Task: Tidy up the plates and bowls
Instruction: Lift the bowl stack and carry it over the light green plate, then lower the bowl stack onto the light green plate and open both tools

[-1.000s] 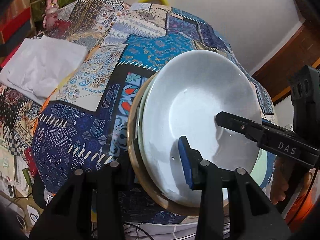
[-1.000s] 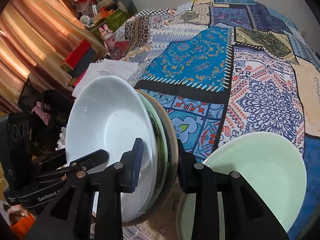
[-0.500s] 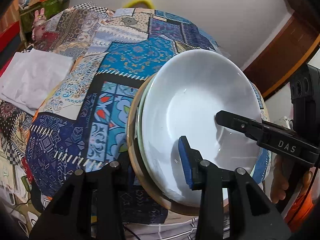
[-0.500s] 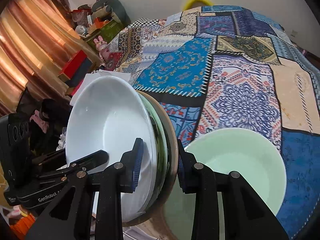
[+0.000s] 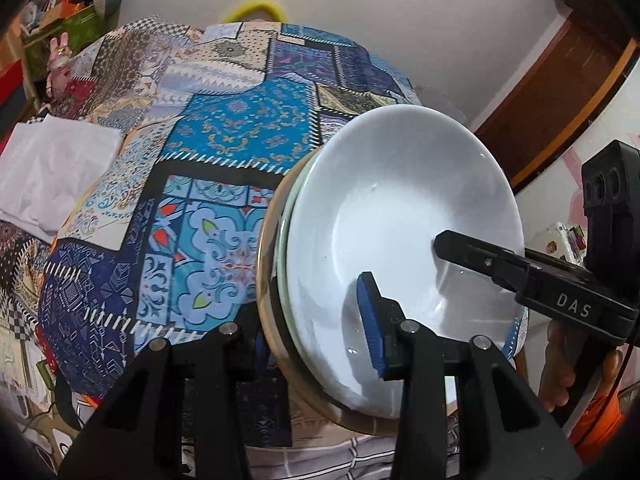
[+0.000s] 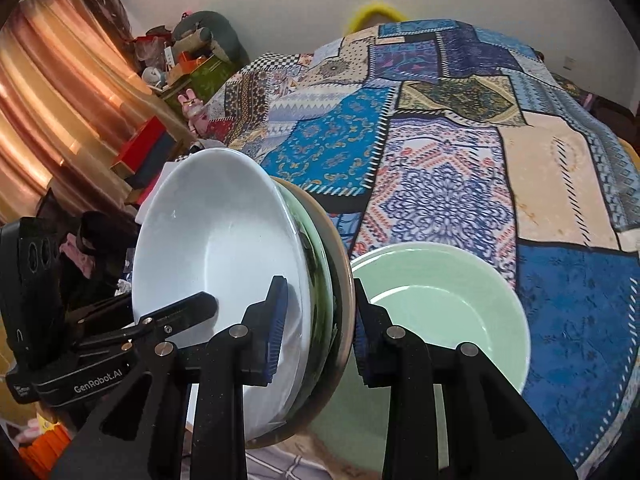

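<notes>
Together both grippers' jaws clamp plate stack, green bowl beside

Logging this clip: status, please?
Both tongs, left and right, clamped on plate stack. Stack tilted above quilt. Green bowl close beside.

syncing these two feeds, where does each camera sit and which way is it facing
Left wrist: sits on the left gripper, looking along its fingers over the patchwork cloth; fingers clamp the stack of plates at its rim; the right gripper and a hand show at right.
Right wrist: sits on the right gripper, facing the same way; fingers clamp the same stack; the left gripper enters from the left, a green bowl behind.
Shared: stack, cloth, each other's gripper.
</notes>
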`<act>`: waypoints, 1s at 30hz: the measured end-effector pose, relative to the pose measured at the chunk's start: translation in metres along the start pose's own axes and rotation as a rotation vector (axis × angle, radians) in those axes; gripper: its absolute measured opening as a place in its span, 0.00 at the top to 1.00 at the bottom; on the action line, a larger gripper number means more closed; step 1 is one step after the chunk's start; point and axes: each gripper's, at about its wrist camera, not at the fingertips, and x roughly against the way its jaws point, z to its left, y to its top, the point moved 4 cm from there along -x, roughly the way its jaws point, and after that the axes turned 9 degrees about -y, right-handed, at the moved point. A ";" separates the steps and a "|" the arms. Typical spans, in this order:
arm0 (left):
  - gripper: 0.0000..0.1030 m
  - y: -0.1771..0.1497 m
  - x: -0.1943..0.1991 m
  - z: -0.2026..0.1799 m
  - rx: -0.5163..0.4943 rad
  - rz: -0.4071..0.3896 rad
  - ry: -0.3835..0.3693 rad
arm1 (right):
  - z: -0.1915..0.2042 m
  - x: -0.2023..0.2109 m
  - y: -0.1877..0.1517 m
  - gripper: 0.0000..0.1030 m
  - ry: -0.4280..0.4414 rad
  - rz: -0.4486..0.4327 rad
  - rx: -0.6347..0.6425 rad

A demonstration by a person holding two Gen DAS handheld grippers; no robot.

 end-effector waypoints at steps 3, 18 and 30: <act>0.62 0.000 -0.004 -0.011 -0.015 0.007 -0.011 | -0.009 0.006 -0.003 0.74 -0.010 -0.007 -0.014; 0.62 -0.007 -0.030 -0.045 -0.062 0.056 -0.034 | -0.046 0.020 -0.019 0.74 -0.038 -0.005 -0.079; 0.62 -0.013 -0.065 -0.058 -0.077 0.130 -0.042 | -0.074 0.014 -0.033 0.74 -0.051 0.025 -0.138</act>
